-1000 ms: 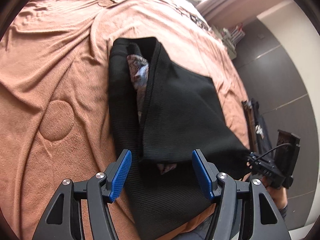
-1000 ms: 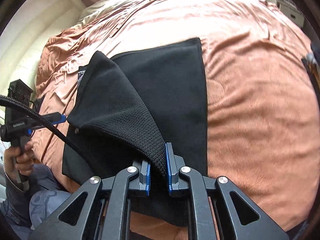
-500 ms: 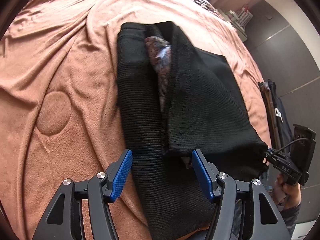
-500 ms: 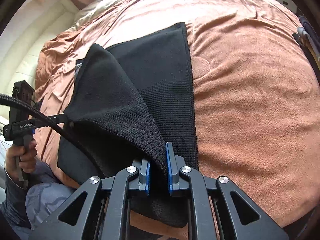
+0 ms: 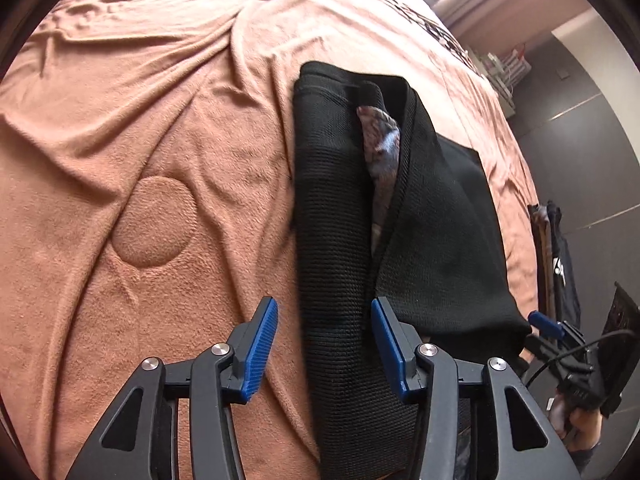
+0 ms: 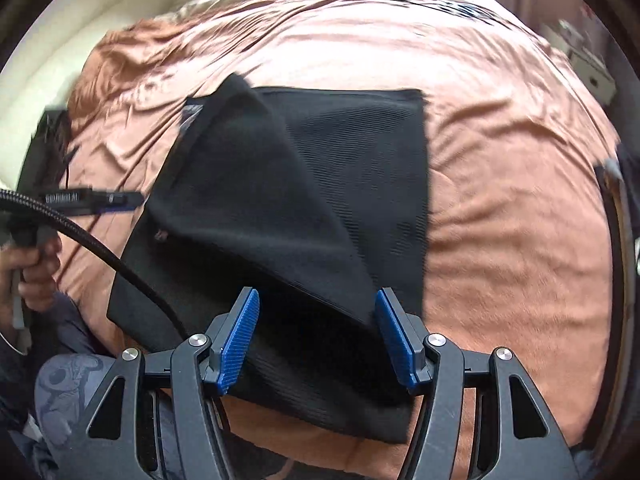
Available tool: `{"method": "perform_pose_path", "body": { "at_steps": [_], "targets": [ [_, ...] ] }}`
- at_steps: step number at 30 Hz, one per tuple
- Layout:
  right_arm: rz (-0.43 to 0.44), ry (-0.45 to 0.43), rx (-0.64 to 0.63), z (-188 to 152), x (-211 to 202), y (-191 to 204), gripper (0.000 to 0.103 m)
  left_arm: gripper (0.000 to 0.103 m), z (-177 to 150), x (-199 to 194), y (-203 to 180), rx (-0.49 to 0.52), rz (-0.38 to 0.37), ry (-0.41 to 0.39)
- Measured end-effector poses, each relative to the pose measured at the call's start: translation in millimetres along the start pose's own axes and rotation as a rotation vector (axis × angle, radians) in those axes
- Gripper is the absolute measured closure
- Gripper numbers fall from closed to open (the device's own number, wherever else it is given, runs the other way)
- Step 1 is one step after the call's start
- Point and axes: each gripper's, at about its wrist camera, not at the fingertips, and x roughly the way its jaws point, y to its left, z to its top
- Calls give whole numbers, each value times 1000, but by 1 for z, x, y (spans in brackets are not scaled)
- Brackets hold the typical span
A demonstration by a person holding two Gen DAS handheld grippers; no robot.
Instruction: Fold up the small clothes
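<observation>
Left wrist view: black knit garment (image 5: 344, 248) runs from frame centre down to the bottom edge, lying on the salmon bedspread (image 5: 120, 152); a patterned lining (image 5: 380, 148) shows in the gap between its two layers, upper centre.
Right wrist view: the same black knit garment (image 6: 320, 200) fills the frame centre, with one flap draped diagonally across the flat part.
Left gripper (image 5: 324, 344): jaws spread wide, nothing between the pads; the garment's left strip lies below, in the gap.
Right gripper (image 6: 318, 336): jaws parted and released; the flap's tip sits just beside the right-hand pad, and contact cannot be told.
Weight: judged light.
Stiffness: soft, limp, drapes and creases freely; will sag from any single pinch.
Surface: ribbed knit, likely grippy against the ridged blue pads, not slippery.
Fragility: low, though the knit could snag or stretch.
Where to hold: probably at two corners or a hemmed edge of the loose flap, lower centre of the right view, one gripper each.
Risk: pinching the bedspread along with the cloth.
</observation>
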Motion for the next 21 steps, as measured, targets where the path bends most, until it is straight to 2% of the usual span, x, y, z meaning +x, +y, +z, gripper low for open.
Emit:
{"method": "perform_pose_path", "body": {
  "at_steps": [3,6,14,21],
  "targets": [
    [24,-3,-71,11,6,21,44,66,2,-3,3,-12,-9,-16],
    [56,2,-150,19,15,44,45,73,3,-9,11,-50,-43,-31],
    [85,54,-313,38,53,82,45,80,8,-21,30,-152,-112,-68],
    [72,100,-451,42,86,112,45,80,10,-31,45,-219,-150,-93]
  ]
}}
